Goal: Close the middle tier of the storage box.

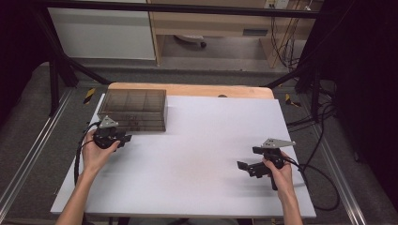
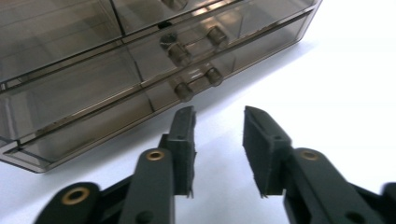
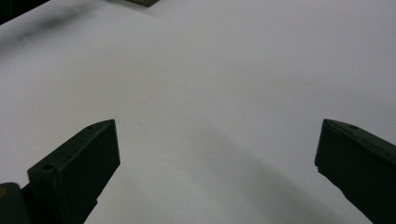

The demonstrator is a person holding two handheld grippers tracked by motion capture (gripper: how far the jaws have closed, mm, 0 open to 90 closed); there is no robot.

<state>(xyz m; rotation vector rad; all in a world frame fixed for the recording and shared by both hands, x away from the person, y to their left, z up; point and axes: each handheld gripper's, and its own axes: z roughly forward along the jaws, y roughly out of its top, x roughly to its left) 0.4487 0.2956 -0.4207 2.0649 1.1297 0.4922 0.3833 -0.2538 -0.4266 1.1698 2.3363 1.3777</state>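
Note:
A smoky see-through drawer box (image 1: 133, 109) stands at the back left of the white table top (image 1: 202, 140). My left gripper (image 1: 126, 138) sits just in front of the box's front left part. In the left gripper view its jaws (image 2: 218, 114) stand a little apart with nothing between them, pointing at the box (image 2: 93, 93) and its small round drawer knobs (image 2: 183, 91). My right gripper (image 1: 248, 158) is held at the front right, far from the box. Its jaws (image 3: 218, 126) are spread wide over bare white surface.
The table's wooden back edge (image 1: 187, 88) shows behind the white top. Black frame posts and cables (image 1: 314, 117) run along the right side. A corner of the box (image 3: 140, 2) peeks in at the top of the right gripper view.

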